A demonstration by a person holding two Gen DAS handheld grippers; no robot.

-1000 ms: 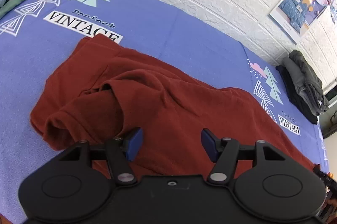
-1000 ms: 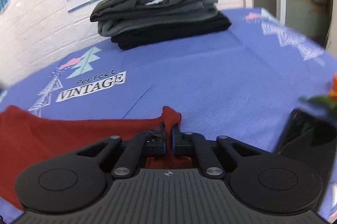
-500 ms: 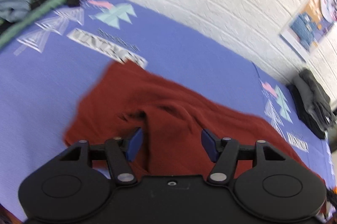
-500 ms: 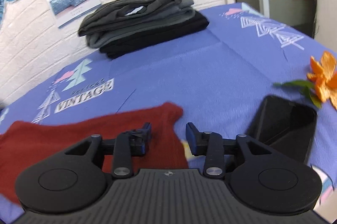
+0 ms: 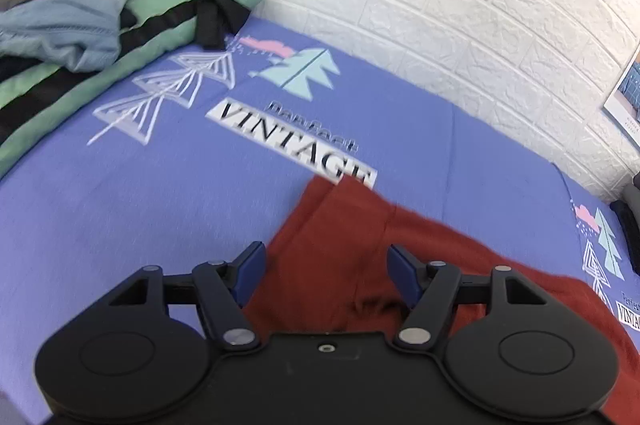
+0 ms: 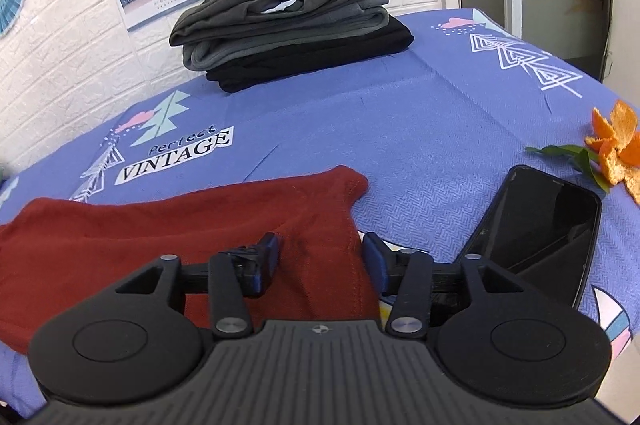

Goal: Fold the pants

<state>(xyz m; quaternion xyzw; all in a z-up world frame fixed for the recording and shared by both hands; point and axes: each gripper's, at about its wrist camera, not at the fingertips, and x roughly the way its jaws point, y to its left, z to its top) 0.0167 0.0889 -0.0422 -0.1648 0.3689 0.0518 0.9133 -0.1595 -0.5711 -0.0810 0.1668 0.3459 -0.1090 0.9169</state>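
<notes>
Rust-red pants (image 5: pixel 352 237) lie spread on a purple printed bedsheet (image 5: pixel 140 193). In the left wrist view my left gripper (image 5: pixel 324 271) hovers open over the pants' left end, blue pads wide apart and clear of the cloth. In the right wrist view the pants (image 6: pixel 168 229) end in a rounded corner at centre. My right gripper (image 6: pixel 320 257) is over that end with its jaws opening. The red cloth lies below and between them, and the pads do not press on it.
A stack of folded dark clothes (image 6: pixel 292 25) sits by the white brick wall (image 6: pixel 80 57). A black phone (image 6: pixel 536 225) and orange peel with leaves (image 6: pixel 616 153) lie right of the pants. A green and black quilt (image 5: pixel 132 25) with a blue garment lies at far left.
My right gripper has let go of the pants' corner and spread its jaws; the cloth dropped flat. The left gripper swung left, so the pants' left end and more sheet now show.
</notes>
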